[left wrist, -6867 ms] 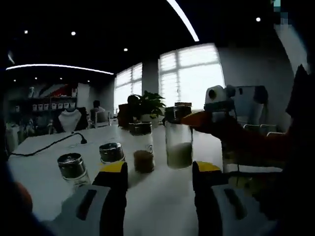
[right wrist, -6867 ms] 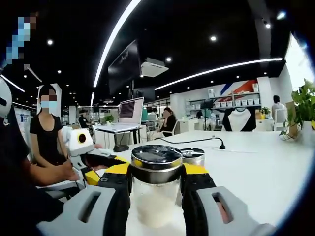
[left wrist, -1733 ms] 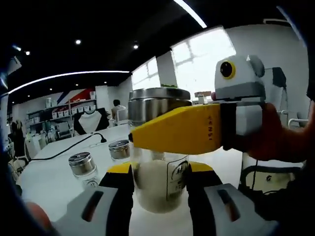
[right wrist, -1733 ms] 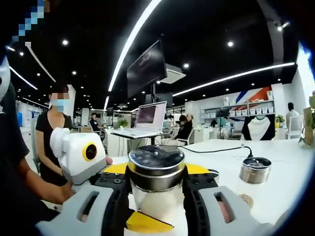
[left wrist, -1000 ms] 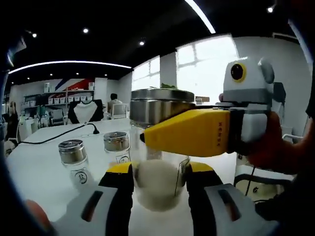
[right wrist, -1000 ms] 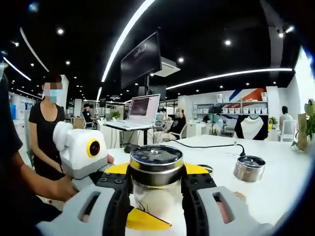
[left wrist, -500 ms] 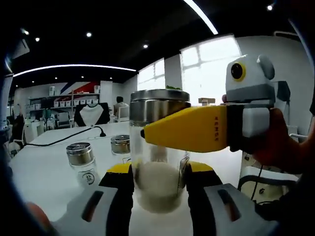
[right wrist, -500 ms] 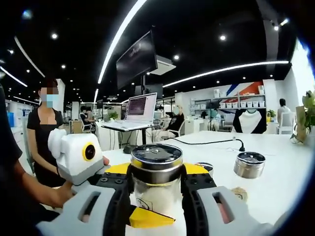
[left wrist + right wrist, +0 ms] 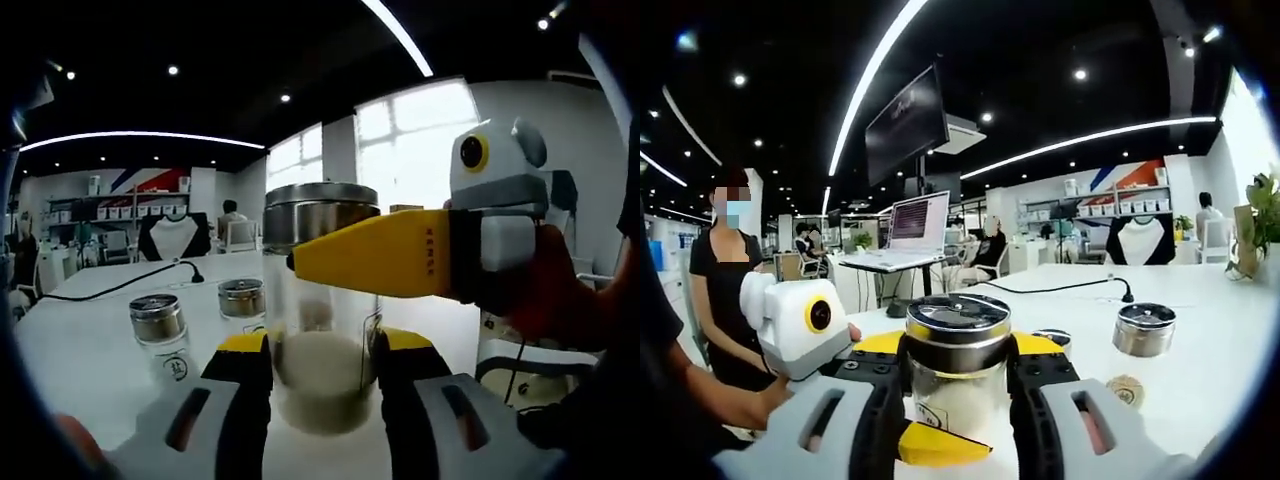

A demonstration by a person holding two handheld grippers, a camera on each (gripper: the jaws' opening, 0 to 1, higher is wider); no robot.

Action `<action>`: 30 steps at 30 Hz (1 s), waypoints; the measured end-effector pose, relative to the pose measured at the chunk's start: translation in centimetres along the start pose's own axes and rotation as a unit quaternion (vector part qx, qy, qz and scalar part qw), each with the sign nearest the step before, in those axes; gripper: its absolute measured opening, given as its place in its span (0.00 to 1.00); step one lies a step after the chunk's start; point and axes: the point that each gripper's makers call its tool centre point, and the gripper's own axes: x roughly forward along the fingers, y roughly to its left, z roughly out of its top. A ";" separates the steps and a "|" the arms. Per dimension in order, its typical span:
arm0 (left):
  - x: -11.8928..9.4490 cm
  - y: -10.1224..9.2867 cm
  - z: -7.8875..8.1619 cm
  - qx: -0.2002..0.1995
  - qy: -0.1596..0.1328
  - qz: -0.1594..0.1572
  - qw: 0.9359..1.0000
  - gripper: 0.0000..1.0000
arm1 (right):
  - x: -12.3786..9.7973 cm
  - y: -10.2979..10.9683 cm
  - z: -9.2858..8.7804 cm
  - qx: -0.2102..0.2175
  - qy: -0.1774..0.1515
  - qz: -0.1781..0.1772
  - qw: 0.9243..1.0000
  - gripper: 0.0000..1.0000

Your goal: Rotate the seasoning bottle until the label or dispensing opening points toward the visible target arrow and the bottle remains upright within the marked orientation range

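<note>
- The left gripper (image 9: 318, 365) holds the seasoning bottle (image 9: 320, 310) low on its glass body.
- The right gripper (image 9: 957, 372) clamps its metal cap (image 9: 958, 325).
- The label print is too small to read.

The seasoning bottle (image 9: 320, 330) has a clear, glossy glass or plastic body, which of the two is hard to tell, and a brushed metal cap (image 9: 958, 325) with a dull shine. The right gripper (image 9: 958, 395) has matt grey plastic housings, smooth yellow plastic tips and black jaw blocks studded with small bolts. The left gripper (image 9: 318, 375) shows the same matt grey and yellow plastic. Two smaller jars (image 9: 160, 335) carry the same satin metal caps over clear walls. The table (image 9: 1200, 350) is smooth, white and faintly glossy
</note>
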 end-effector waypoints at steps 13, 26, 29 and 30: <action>0.2 -0.7 0.0 0.009 -0.011 -0.024 1.000 0.43 | 0.1 0.4 -0.3 -0.006 0.007 0.022 1.000 0.40; 0.6 -1.7 0.8 -0.040 -0.016 -0.048 0.998 0.44 | -1.0 -0.1 0.6 -0.023 -0.006 0.002 1.000 0.38; 0.5 -1.4 0.5 -0.036 -0.010 -0.043 0.998 0.48 | -1.2 -0.7 0.8 -0.025 -0.008 -0.003 1.000 0.38; 0.5 -1.1 0.3 -0.033 -0.005 -0.037 0.999 0.51 | -1.4 -1.0 0.9 -0.021 -0.011 -0.005 1.000 0.38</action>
